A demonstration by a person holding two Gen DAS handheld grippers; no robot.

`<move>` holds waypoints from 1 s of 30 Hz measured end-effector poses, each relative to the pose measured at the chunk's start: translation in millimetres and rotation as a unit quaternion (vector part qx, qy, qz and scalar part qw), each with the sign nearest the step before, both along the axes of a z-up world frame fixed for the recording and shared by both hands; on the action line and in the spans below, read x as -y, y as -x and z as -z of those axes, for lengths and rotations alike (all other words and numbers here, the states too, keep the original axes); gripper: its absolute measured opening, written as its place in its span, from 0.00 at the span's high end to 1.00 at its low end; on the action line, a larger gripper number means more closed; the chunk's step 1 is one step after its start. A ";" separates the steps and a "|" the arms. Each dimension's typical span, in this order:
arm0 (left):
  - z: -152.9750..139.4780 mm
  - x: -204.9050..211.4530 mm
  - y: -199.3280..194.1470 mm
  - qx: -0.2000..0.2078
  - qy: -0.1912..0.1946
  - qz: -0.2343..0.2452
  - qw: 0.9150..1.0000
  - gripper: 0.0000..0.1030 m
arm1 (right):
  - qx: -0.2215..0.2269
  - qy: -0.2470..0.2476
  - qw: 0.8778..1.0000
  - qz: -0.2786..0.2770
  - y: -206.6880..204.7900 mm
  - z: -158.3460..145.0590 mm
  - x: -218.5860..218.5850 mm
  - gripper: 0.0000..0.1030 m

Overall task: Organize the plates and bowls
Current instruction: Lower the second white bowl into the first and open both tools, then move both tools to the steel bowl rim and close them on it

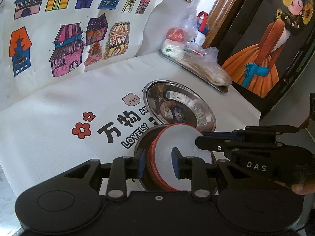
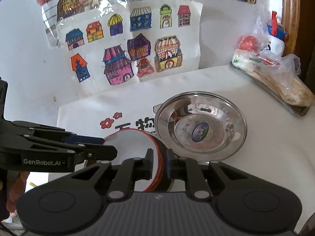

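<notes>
A stack of red-rimmed plates with white faces [image 1: 177, 137] [image 2: 130, 143] rests in a dark bowl [image 1: 143, 139] at the near edge of the table. My left gripper [image 1: 158, 163] straddles the stack's left rim, one pad outside and one over the white face, with a gap on the inner side; it is open. It also shows in the right wrist view as the left gripper [image 2: 108, 145]. My right gripper [image 2: 159, 163] [image 1: 200, 137] straddles the opposite rim with thin gaps at both pads, open. Just behind lies an empty steel plate [image 1: 157, 92] [image 2: 232, 122] with a sticker in it.
A metal tray [image 1: 220, 87] [image 2: 299, 111] with plastic bags of food sits at the back right, beside a white bottle [image 1: 201, 37] [image 2: 276, 46]. Children's house drawings [image 1: 65, 39] [image 2: 126, 59] hang on the wall behind. A framed painting [image 1: 265, 45] stands past the table's right edge.
</notes>
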State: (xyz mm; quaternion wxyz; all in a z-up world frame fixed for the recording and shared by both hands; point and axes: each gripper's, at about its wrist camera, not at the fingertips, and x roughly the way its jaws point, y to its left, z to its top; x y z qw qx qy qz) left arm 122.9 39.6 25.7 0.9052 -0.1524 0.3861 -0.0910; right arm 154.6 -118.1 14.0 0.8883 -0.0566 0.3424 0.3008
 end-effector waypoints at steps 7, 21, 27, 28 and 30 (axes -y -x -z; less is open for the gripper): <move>-9.0 0.6 8.1 0.023 0.002 0.007 1.000 0.53 | 0.017 -0.030 0.999 0.014 13.9 -11.2 15.9 0.51; -29.9 -10.6 39.9 0.087 0.004 -0.010 0.996 0.04 | 0.061 -0.111 0.989 0.070 64.9 -26.3 59.5 0.03; -28.3 -20.7 50.6 0.091 -0.019 -0.018 0.996 0.01 | 0.068 -0.114 0.987 0.091 82.6 -16.6 69.2 0.00; -26.5 -22.8 52.0 0.088 -0.022 -0.021 0.996 0.01 | 0.068 -0.112 0.987 0.096 84.7 -14.7 70.4 0.00; -22.3 -27.6 54.9 0.086 -0.026 -0.025 0.996 0.01 | 0.070 -0.111 0.986 0.106 89.6 -10.3 73.1 0.00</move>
